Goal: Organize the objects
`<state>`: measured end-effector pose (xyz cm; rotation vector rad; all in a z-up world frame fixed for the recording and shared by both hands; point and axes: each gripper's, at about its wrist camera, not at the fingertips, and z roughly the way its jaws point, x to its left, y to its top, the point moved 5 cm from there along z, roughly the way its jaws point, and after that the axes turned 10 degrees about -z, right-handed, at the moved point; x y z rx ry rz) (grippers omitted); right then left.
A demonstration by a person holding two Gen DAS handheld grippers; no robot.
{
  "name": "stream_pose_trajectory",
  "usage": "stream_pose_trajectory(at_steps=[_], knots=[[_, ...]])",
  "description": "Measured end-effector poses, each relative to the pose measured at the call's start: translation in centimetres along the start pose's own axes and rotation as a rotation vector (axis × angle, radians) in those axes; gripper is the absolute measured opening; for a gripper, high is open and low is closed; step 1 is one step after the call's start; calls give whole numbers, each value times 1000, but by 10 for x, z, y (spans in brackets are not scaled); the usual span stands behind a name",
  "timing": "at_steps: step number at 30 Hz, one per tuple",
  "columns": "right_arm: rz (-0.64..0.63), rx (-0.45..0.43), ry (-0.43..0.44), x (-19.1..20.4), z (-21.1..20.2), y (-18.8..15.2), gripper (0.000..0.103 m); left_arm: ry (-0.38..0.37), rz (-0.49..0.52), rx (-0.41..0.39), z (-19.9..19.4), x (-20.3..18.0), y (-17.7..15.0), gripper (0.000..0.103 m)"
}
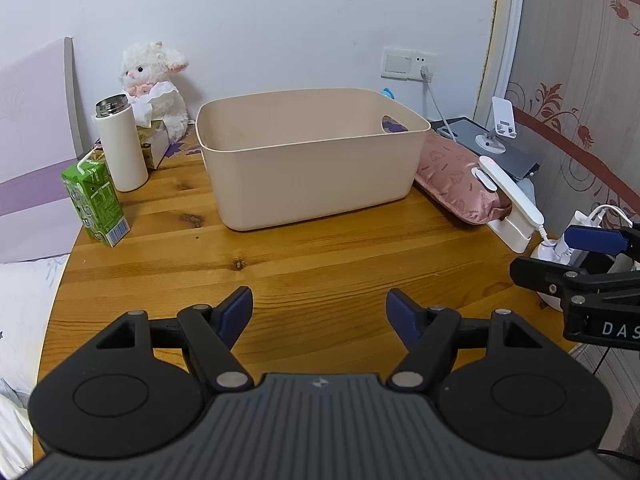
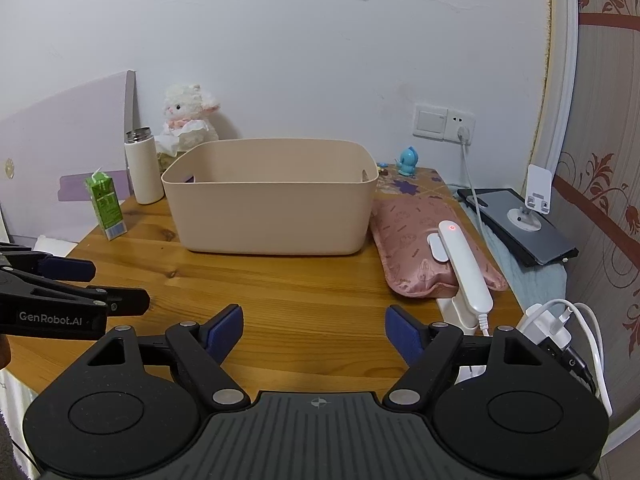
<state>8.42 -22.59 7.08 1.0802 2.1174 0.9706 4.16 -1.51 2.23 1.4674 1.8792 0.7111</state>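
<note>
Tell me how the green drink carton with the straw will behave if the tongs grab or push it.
The green carton stands upright on a narrow base near the table edge, so a high push would probably tip it. Its thin paper walls may dent under a hard squeeze. The straw suggests it may be opened, so tipping might spill it.

Location: home bedroom. Indicators: padded headboard [image 1: 36,152], plush lamb [image 1: 154,80], hot-water bag [image 2: 428,248] on wooden worktop [image 1: 300,256], patterned wallpaper [image 2: 608,160]

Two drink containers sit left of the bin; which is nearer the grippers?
The green carton, at the table's front-left edge; the white bottle stands behind it.
</note>
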Motion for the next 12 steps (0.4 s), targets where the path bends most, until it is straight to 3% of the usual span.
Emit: stream_pose_trajectory(at_steps=[12], knots=[[-2, 8, -2, -1, 1, -1, 80, -4, -3, 18, 6, 0, -2, 76]])
